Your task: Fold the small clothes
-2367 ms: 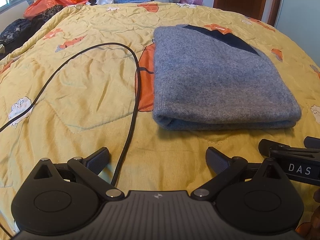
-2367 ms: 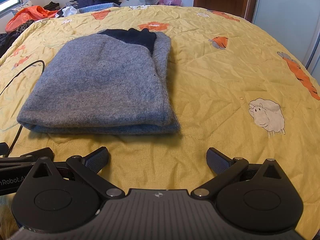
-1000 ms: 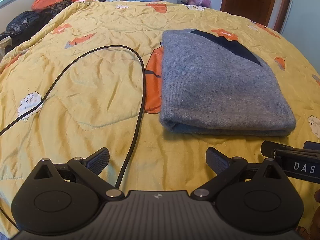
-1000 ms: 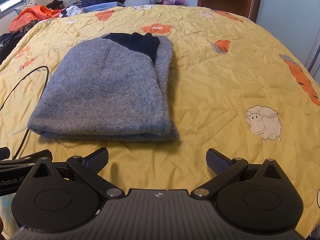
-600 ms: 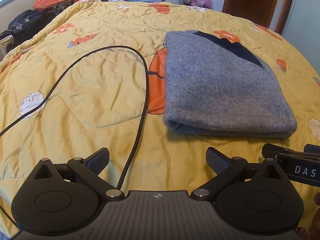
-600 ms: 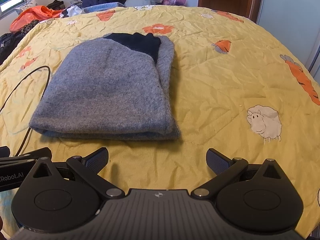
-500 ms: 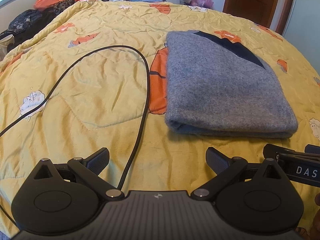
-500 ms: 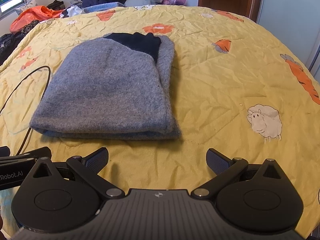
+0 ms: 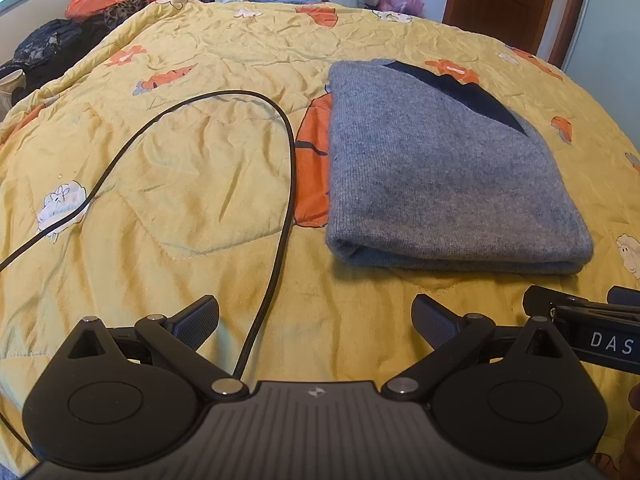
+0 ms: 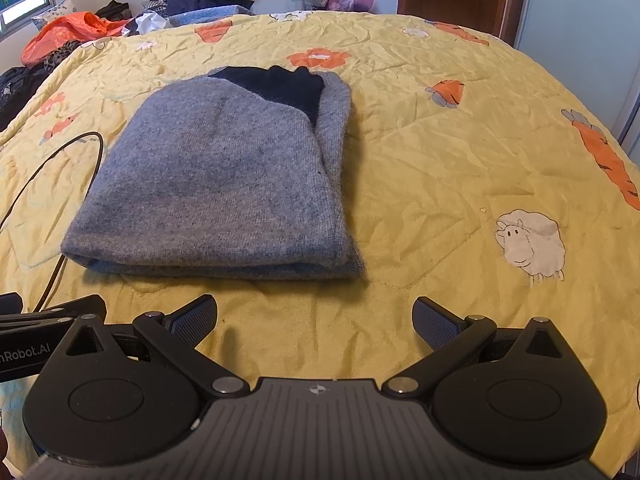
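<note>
Two grippers hover low at the near edge of the bed (image 9: 168, 184), both w/ fingers spread apart, holding nothing. Folded grey sweater (image 10: 224, 184) lies flat ahead, clear of both. From left gripper (image 9: 316, 316) it sits fwd and to the right; from right gripper (image 10: 316, 316), fwd and to the left. Long axis runs away from the grippers, folded edge nearest. Neither looks clearly nearer. Black cable (image 9: 280, 216) loops left of sweater.

Grey sweater (image 9: 440, 184) was fuzzy knit wool; quilt (image 9: 180, 184) thin, crinkled cloth w/ slight sheen; claw pads (image 10: 192, 318) matt, textured plastic.
</note>
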### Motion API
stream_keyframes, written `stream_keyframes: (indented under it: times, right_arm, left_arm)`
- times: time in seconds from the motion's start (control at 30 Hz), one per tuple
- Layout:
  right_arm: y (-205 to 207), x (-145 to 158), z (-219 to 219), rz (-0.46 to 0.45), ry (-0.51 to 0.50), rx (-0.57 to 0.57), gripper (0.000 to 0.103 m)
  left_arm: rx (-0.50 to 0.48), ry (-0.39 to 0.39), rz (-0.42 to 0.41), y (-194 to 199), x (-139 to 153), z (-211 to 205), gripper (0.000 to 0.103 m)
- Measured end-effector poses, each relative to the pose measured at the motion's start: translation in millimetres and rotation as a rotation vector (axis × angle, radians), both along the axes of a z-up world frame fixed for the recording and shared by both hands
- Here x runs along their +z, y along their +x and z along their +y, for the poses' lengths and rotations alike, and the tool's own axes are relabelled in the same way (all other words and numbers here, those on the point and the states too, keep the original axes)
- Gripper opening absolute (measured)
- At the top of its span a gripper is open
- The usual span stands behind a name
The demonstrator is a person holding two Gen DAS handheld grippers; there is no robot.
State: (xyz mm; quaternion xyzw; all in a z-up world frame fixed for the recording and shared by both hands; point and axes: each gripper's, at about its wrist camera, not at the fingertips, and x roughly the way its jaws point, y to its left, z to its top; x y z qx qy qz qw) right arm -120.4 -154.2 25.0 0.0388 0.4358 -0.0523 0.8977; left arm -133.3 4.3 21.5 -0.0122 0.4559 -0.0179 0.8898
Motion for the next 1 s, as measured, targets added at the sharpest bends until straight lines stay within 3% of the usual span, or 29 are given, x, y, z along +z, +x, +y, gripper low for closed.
stream_keyframes:
  times: [1.0]
  right_arm:
    - [0.2,0.6,0.9,-0.003,0.011,0.008,0.102]
  left_arm:
    - [0.005,-0.017,0.013,0.0,1.6,1.5,0.103]
